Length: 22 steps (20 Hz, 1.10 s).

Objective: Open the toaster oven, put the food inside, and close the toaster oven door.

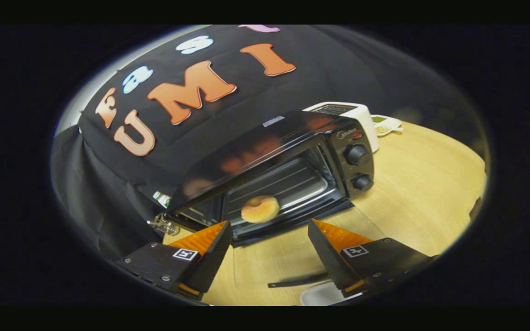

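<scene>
- Where the wooden table (421, 193) fills the lower right of the frame, its pale surface carries everything else.
- Toaster oven (265, 161), black, centre of the frame: its door (292, 220) is folded down flat and its two knobs (357, 155) sit at its right end.
- White appliance (361, 115), upper right, just behind the oven's right end.
- My gripper (269, 239), bottom of the frame: fingers spread wide apart, nothing held between them.
- Doughnut (260, 209), centre, just ahead of my fingers: it sits at the oven's mouth, on the lowered door or the front edge of the rack; I cannot tell which.
- Small white dish (387, 125), upper right, beside the white appliance.
</scene>
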Each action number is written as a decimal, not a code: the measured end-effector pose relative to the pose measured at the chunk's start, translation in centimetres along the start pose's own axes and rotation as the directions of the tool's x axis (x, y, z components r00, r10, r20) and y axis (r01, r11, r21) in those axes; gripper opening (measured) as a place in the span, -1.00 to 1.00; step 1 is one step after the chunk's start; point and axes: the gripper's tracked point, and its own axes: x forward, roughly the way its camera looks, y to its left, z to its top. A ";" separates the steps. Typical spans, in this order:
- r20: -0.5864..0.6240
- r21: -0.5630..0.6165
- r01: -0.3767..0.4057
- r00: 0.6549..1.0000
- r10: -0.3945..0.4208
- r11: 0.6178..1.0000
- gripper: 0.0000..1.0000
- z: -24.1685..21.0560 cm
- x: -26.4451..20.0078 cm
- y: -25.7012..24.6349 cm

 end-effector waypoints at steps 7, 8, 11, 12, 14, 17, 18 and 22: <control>-0.059 -0.288 0.074 0.994 -0.095 0.955 0.97 -5.1 -3.8 -2.4; -0.073 -0.294 0.074 0.992 -0.100 0.953 0.97 -5.9 -4.2 -2.6; -0.108 -0.317 0.080 0.987 -0.120 0.945 0.97 -8.1 -4.8 -3.1; -0.122 -0.330 0.083 0.984 -0.130 0.940 0.97 -8.8 -4.9 -3.4; -0.149 -0.357 0.087 0.978 -0.149 0.930 0.97 -10.0 -5.1 -4.1; -0.182 -0.392 0.091 0.968 -0.173 0.916 0.98 -11.3 -4.9 -4.5; -0.189 -0.402 0.090 0.966 -0.178 0.911 0.97 -11.6 -4.7 -4.7; -0.220 -0.428 0.083 0.956 -0.193 0.900 0.98 -12.4 -3.9 -5.0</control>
